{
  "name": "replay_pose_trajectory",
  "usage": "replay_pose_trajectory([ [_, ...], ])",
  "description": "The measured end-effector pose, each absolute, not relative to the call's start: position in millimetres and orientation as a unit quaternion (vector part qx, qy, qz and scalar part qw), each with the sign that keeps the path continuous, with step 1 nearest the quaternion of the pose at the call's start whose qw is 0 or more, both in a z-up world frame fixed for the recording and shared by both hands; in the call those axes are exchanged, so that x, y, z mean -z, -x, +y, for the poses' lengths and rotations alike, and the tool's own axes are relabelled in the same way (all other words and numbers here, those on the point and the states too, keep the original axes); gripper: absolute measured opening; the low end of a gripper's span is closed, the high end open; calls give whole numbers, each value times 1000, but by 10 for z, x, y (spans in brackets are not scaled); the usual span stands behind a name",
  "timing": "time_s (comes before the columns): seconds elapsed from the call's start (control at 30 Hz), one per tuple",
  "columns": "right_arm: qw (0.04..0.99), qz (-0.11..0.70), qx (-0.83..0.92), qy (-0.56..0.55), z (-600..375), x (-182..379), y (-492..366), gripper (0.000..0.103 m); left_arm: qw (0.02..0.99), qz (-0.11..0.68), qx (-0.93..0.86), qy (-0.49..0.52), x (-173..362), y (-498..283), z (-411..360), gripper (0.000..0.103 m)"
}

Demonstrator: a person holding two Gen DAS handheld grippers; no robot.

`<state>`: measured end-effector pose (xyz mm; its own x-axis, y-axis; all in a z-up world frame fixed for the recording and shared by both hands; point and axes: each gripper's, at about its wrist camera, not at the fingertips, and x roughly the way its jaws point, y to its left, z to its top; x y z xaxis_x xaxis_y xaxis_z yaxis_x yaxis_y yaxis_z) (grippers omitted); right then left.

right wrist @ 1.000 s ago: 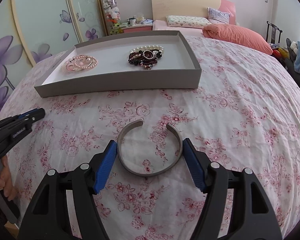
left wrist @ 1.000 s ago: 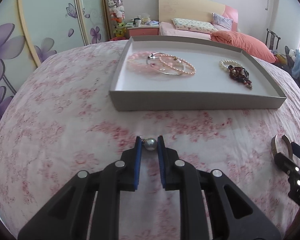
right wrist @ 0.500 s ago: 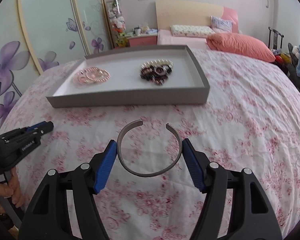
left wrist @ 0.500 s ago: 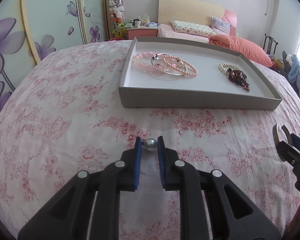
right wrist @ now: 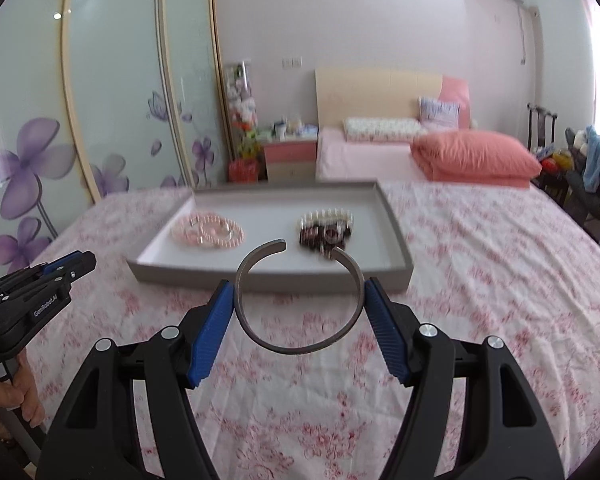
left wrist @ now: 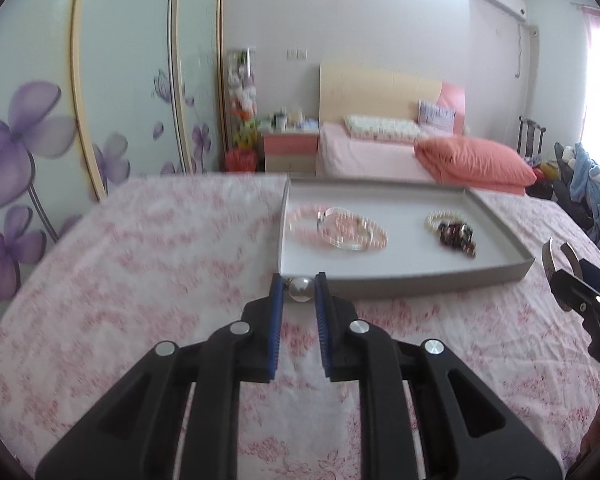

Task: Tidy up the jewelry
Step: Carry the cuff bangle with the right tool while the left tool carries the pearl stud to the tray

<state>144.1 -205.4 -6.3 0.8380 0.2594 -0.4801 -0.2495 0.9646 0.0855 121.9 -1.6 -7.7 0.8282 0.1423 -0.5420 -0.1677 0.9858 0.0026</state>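
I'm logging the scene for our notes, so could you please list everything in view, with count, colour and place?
tray: one, grey, on the bedspread
pink bead bracelets: a small pile, left part of the tray
pearl and dark bead pile: one, white and dark red, right part of the tray
cuff bangle: one, grey metal, held in the right tongs
pearl piece: one, silvery, held in the left tongs
bedspread: one, white with pink flowers
pillow: one, coral, on the far bed
left tongs: black, blue pads, shut on the pearl
right tongs: black, blue pads, clamping the bangle
hand: one, lower left
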Motion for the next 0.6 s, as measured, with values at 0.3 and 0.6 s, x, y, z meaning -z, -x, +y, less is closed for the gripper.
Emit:
replay_pose_trajectory([
  [0.3, 974, 187, -130, 1, -1996, -149, -1392, 67, 969, 236, -75, 10, -165, -1171, -71, 17],
  [0.6, 974, 183, -132, 2, -2000, -155, -1410, 67, 970, 231, -72, 8, -199, -1178, -121, 17],
])
